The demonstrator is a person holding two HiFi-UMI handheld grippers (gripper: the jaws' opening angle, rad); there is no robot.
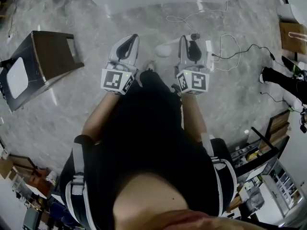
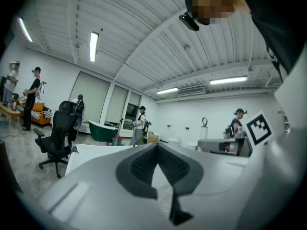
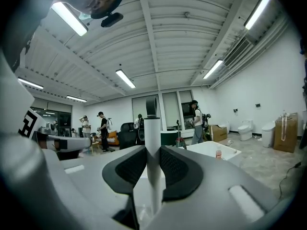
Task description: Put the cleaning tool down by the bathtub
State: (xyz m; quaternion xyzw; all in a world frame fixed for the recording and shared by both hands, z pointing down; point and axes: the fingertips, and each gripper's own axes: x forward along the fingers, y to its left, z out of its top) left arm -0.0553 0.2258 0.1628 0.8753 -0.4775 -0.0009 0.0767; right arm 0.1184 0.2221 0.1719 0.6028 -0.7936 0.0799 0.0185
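The cleaning tool (image 3: 152, 128) is held in the right gripper (image 3: 152, 151). Its white pole stands upright between the jaws, and the dark pads are pressed on it from both sides. It has not been set down yet. The left gripper (image 2: 158, 150) is closed at the tips and nothing is held in it.

The white bathtub (image 3: 213, 150) is seen near, ahead of the pole and a little to its right, on the grey floor (image 1: 72, 109).

A few things could go wrong from here:

- The pole is thin and smooth, so it could slide down through the pads if the grip is loosened too soon.
- If the tool is let go while it is standing up, it would most likely tip over and bang on the floor or on the tub's edge. It should be lowered all the way, or leaned on the tub's side, before the jaws are opened.
- White cables (image 1: 230, 47) are spread on the floor to the right, near the tub. They could be caught by a foot or by the tool's lower end, which cannot be seen clearly.
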